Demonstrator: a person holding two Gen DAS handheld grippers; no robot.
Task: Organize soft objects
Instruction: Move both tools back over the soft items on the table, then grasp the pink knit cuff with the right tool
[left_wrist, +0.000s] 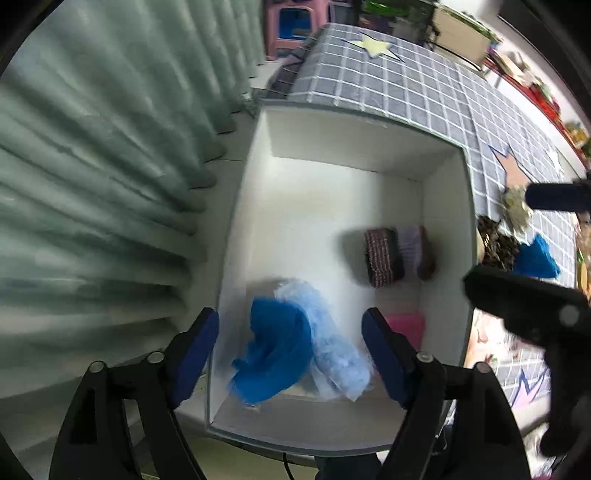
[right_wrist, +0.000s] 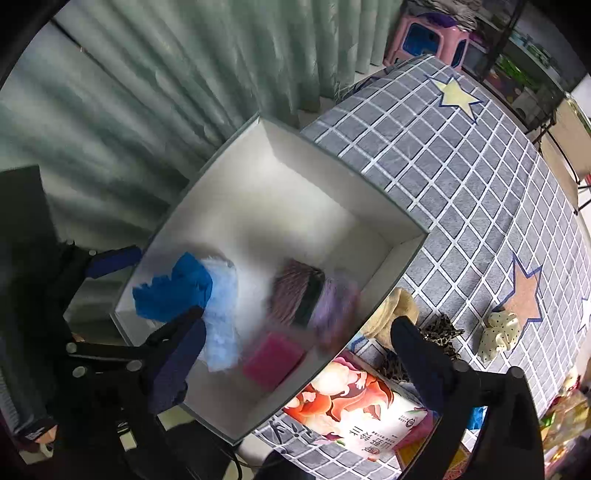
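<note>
We hold both grippers above the white box (left_wrist: 447, 236). The left gripper (left_wrist: 290, 354) has its fingers apart, with the blue cloth (left_wrist: 277, 354) loose beneath them. The right gripper (right_wrist: 295, 350) also has its fingers spread, over the pink pad (right_wrist: 271, 360) and striped roll (right_wrist: 295, 295).

Two black plastic grippers: left gripper (left_wrist: 290, 350), right gripper (right_wrist: 295, 354). Angular scissor-like arms, round silver pivot screws at the joints, flat dark-blue pads lining the fingers (left_wrist: 195, 354). Thin black cable (left_wrist: 286, 465) trailing below.
</note>
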